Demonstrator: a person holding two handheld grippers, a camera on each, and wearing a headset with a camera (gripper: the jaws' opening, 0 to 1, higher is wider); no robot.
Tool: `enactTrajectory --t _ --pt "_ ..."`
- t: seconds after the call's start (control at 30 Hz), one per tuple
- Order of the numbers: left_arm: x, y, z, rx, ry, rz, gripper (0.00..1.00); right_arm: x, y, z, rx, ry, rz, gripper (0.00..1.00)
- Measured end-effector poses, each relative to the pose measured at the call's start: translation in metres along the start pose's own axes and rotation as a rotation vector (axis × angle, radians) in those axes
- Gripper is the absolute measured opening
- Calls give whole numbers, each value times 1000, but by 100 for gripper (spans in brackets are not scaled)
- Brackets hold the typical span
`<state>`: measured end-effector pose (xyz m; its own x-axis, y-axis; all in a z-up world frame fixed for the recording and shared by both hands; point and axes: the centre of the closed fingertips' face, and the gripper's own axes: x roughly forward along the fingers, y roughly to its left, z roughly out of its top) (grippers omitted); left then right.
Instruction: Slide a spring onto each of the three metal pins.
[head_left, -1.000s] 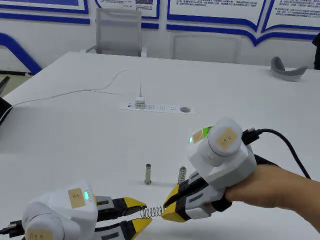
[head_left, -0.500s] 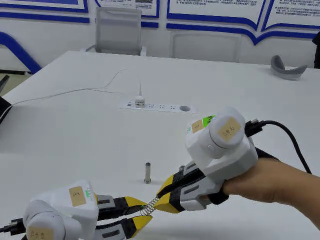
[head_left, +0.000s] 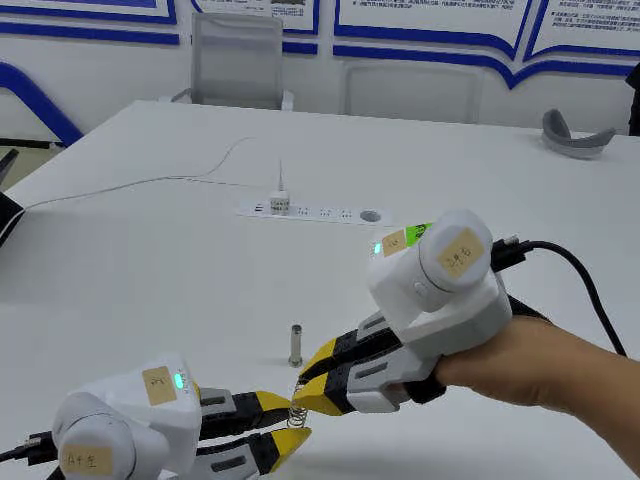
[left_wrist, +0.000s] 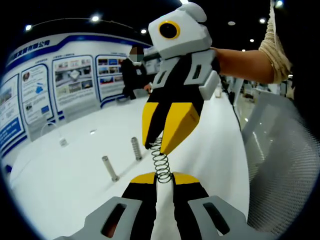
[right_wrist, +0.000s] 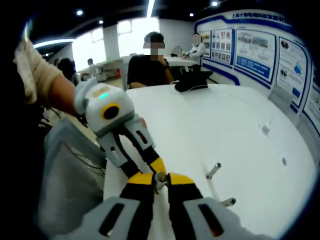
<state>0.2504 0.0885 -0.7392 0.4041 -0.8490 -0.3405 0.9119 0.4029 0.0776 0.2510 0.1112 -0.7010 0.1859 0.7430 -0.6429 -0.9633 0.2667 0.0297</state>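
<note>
One spring (left_wrist: 161, 162): left tongs (left_wrist: 159, 178), right tongs (right_wrist: 159, 179)

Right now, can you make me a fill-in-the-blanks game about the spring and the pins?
1. The left gripper and the right gripper both grip one coiled ___.
2. The tips of both grippers' jaws are coloured ___.
3. In the left gripper view, ___ metal pins stand on the table.
Missing words: spring; yellow; two.
</note>
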Motion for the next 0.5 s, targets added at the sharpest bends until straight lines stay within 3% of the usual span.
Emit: enactTrajectory --t 0.5 --pt "0 3 4 -30 -17 10 12 1 -1 7 -15 -20 -19 11"
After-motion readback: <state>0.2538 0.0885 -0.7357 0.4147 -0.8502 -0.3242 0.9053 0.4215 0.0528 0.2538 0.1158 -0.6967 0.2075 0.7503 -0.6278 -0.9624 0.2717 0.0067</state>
